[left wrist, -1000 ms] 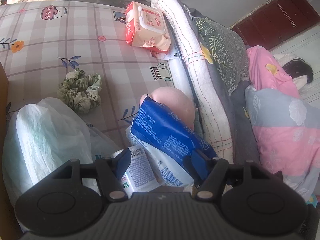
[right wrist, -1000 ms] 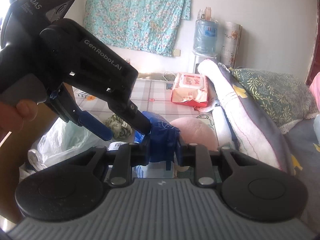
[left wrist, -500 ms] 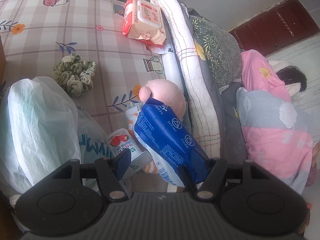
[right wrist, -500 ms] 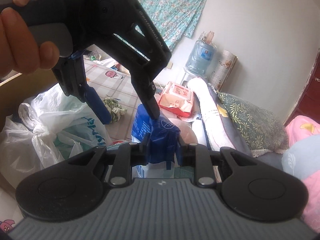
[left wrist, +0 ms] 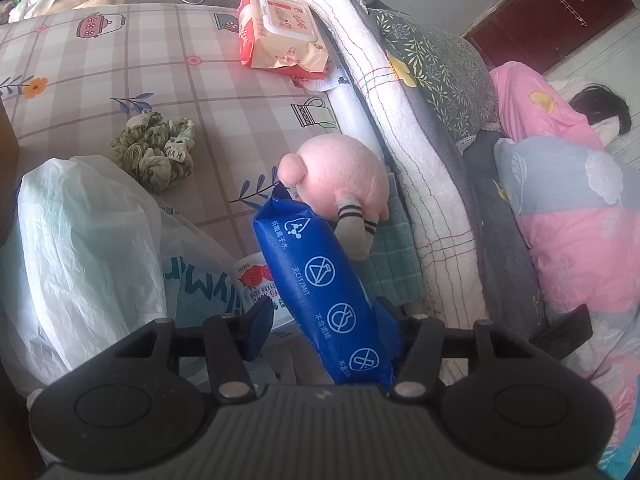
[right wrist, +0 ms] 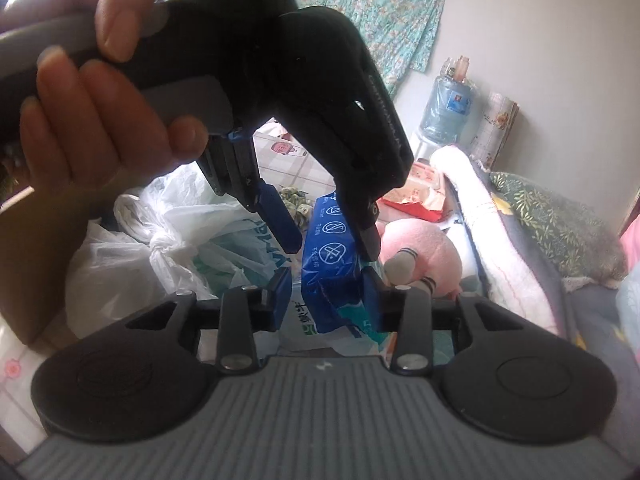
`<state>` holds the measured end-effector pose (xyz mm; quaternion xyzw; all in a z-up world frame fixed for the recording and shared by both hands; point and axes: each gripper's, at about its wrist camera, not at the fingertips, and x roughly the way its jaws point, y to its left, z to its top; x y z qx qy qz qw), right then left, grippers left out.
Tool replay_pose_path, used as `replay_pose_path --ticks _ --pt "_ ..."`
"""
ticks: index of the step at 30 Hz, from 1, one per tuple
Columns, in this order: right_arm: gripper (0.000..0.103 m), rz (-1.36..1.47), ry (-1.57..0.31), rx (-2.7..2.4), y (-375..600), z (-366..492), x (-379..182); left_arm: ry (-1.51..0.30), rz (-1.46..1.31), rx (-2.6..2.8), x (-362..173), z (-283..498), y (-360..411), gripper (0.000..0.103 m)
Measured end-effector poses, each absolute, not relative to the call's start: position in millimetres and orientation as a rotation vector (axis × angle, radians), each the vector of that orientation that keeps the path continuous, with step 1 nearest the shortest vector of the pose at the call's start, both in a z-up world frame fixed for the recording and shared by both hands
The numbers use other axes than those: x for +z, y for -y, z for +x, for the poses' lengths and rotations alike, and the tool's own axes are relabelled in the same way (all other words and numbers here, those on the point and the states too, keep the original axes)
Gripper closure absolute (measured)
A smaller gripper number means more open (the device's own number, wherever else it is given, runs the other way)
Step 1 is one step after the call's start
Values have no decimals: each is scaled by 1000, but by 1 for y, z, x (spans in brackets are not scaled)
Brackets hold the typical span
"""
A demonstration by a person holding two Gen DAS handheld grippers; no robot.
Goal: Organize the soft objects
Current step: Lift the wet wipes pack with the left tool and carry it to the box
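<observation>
Left wrist view: the left claw point(left wrist: 324, 326) is closing around the glossy blue soft pack of wipes point(left wrist: 320, 284). Its right pad touches the pack; the left pad stands clear. The pack leans against the pink plush pig point(left wrist: 340, 184) on the checked bedsheet point(left wrist: 120, 64). Let the squeeze finish before any lift.

Right wrist view: the right claw point(right wrist: 322, 294) is opening, with the pack's crumpled near end between its pads and the left pad already apart. It should back straight away so nothing snags.

Bare checked tablecloth point(left wrist: 100, 64) lies open beyond the plastic bags point(left wrist: 88, 248), scrunchie point(left wrist: 154, 150) and plush toy point(left wrist: 340, 176).
</observation>
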<state>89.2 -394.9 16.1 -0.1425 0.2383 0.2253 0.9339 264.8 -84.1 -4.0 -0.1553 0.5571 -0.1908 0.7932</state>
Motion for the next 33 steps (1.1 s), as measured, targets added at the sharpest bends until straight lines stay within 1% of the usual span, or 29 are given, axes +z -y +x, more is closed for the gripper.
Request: replay_pose_path --ticks 6,8,10,16,19,22,23,25,28,33 --pt "65 131 -607 568 463 101 29 -1164 -269 -416 -3 256 80 53" --pt "65 239 -631 553 485 109 26 -1171 -223 -390 -4 256 80 64" --pt "65 314 -649 535 501 119 23 -1181 -212 -382 -10 256 78 62" --pt "64 469 -651 519 521 152 19 -1186 -228 -392 -12 255 73 62" --pt "63 512 -699 492 521 179 13 -1188 -222 -408 -13 255 76 60" --pt "62 584 -795 491 518 208 -4 -1203 -246 -423 -16 256 76 57" --pt "62 614 -833 492 516 215 -11 -1211 -254 -425 -17 257 75 51" --pt "62 655 -896 492 511 224 -23 -1239 -278 -431 -20 260 74 48" --pt "62 628 -905 477 503 226 -25 -1256 -313 -451 -22 265 74 48" --pt "63 667 -928 481 500 229 -28 -1263 -319 -484 -24 269 86 47"
